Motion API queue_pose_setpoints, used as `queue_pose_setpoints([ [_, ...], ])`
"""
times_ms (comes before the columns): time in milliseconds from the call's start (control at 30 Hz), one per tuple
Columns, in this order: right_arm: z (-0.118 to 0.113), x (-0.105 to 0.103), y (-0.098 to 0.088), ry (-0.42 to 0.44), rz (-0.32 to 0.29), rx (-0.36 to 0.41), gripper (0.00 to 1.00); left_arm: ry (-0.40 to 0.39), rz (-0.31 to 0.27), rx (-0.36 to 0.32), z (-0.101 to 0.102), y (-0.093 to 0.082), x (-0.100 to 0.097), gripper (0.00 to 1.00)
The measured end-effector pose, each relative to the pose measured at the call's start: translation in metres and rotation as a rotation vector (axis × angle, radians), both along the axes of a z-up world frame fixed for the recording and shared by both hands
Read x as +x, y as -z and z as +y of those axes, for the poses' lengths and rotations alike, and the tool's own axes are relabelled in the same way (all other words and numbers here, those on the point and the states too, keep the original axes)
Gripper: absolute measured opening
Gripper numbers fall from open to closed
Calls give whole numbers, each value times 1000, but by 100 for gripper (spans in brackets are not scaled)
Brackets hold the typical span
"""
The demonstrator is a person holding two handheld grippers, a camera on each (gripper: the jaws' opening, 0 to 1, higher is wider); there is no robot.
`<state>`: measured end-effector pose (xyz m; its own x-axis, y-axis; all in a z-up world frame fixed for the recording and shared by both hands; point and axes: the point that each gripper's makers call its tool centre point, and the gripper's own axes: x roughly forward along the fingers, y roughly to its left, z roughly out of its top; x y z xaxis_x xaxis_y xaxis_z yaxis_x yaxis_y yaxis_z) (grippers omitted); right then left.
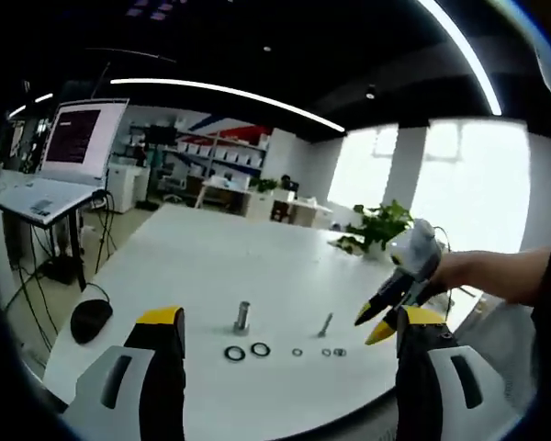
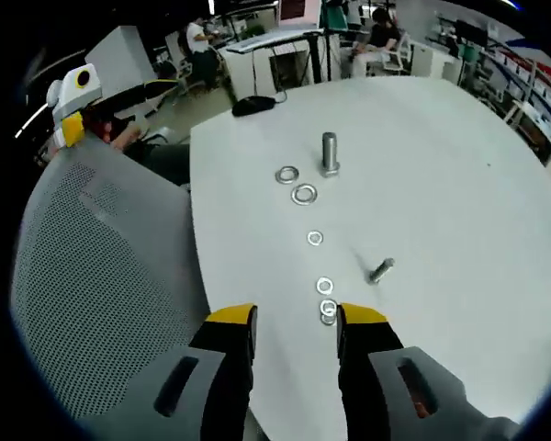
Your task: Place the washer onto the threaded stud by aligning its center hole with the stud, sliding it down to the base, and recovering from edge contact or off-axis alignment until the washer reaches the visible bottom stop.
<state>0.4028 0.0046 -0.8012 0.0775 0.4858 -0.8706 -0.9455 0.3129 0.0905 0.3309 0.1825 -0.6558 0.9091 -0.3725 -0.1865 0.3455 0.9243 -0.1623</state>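
Left gripper view: left gripper (image 1: 283, 322) has grey plastic jaws with yellow tips, set wide apart, nothing between them. It hangs over the near edge of a smooth white table (image 1: 220, 253). A stout metal stud (image 1: 242, 316) stands upright on a wider base. Just in front of it lie two flat dark-looking rings, the washers (image 1: 247, 352), side by side and apart from the stud. A thinner bolt (image 1: 326, 323) sits to the right, leaning, with three small rings (image 1: 319, 352) in a loose row before it. The right gripper (image 1: 378, 323) enters from the right, held in a hand (image 1: 459, 272); yellow tips a narrow gap apart, pointing down toward the table, nothing held. A rounded black mouse (image 1: 90, 319) sits at left.

Right gripper view: right gripper (image 2: 296, 320), jaws moderately parted, empty, hovers just above the small rings (image 2: 326, 306). The washers (image 2: 295, 184) look shiny, silver, beside the stud (image 2: 330, 153). The thin bolt (image 2: 381, 270) lies on its side. A grey mesh chair back (image 2: 101, 294) is at left.
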Motion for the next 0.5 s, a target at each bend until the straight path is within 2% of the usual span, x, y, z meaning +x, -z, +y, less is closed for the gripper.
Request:
queue_pose_setpoints([
  [33,-2,1,3,-7,0,-16,34,18,29,55,-4,5,1,95],
  [67,-5,2,7,-9,7,-45,34,34,36,62,-9,4,2,95],
  [200,-5,7,12,-27,7,-74,33,49,11,20,-13,-12,11,90],
  [233,-4,8,13,-25,13,-76,33,48,12,23,-12,-10,13,87],
  [333,-1,10,20,-29,26,-86,33,47,69,58,-5,10,15,81],
  [433,-1,12,31,-50,27,-117,32,50,75,38,-6,10,14,78],
  [500,-3,14,41,-70,20,-142,31,62,87,76,-7,17,12,74],
])
